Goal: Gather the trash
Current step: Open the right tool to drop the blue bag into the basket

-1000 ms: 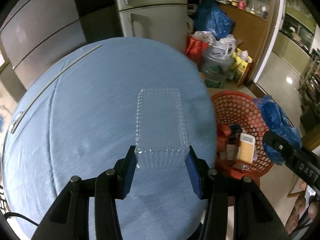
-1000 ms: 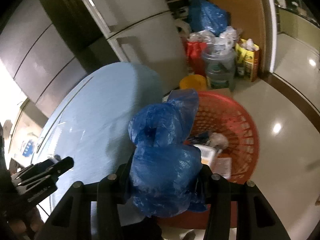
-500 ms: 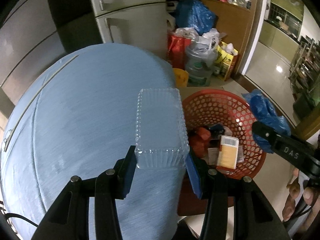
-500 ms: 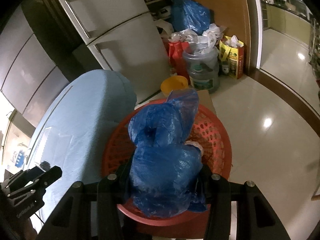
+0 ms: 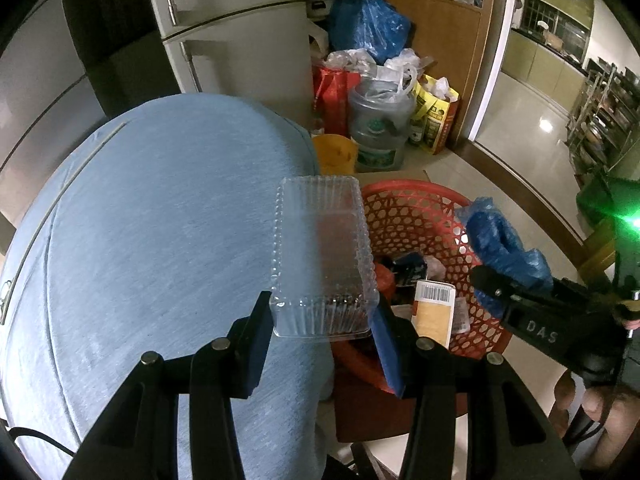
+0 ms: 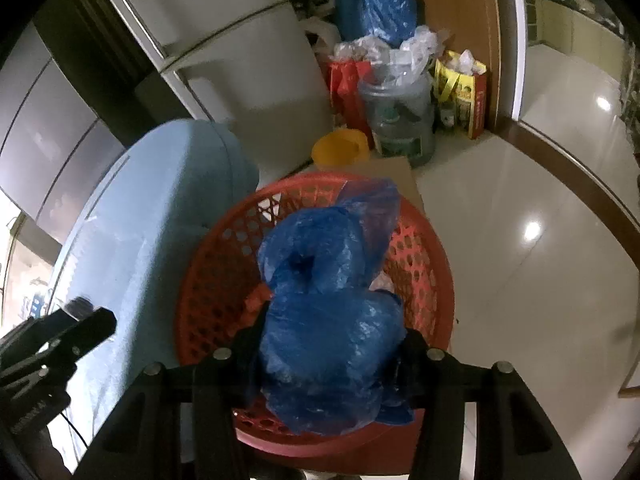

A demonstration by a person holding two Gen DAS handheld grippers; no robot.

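The right gripper point(image 6: 328, 344), jaws just easing around the blue bag point(image 6: 324, 320), hangs directly over the red basket point(image 6: 200, 280), while the left gripper point(image 5: 320, 316) clamps a clear box point(image 5: 320, 256) beside the rim.

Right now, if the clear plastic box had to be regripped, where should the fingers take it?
Take the clear plastic box across its short near end, as the left gripper does, coming from behind along its length. The ribbed side walls are parallel and narrow enough to fit between the pads.
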